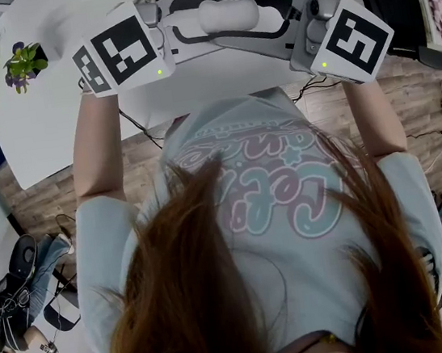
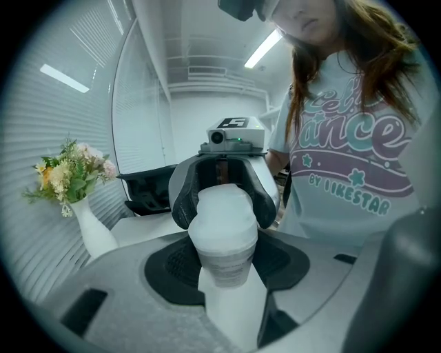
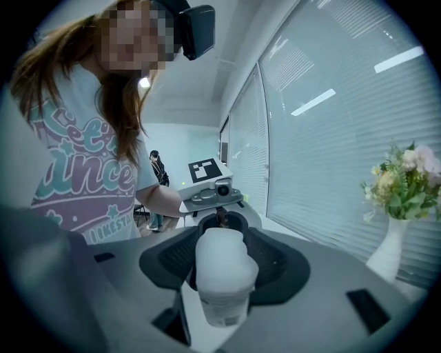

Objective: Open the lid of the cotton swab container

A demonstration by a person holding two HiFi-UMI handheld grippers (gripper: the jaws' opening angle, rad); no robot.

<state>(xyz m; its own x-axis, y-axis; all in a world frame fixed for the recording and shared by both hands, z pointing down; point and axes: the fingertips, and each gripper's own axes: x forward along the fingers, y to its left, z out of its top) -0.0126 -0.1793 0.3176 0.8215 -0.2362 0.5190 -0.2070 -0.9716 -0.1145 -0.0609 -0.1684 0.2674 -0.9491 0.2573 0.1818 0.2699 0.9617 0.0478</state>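
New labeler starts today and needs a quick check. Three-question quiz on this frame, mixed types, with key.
1. Multiple choice: what sits between the jaws of both the left gripper and the right gripper? A) cotton swab container B) mug C) pen
2. True or false: the flower vase stands upright.
3. Fill in: the table top is ___ in colour.
Key: 1 A; 2 true; 3 white.

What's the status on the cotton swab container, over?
Left gripper and right gripper both clamped on cotton swab container, held above white table. Lid looks still on. Nothing in the way.
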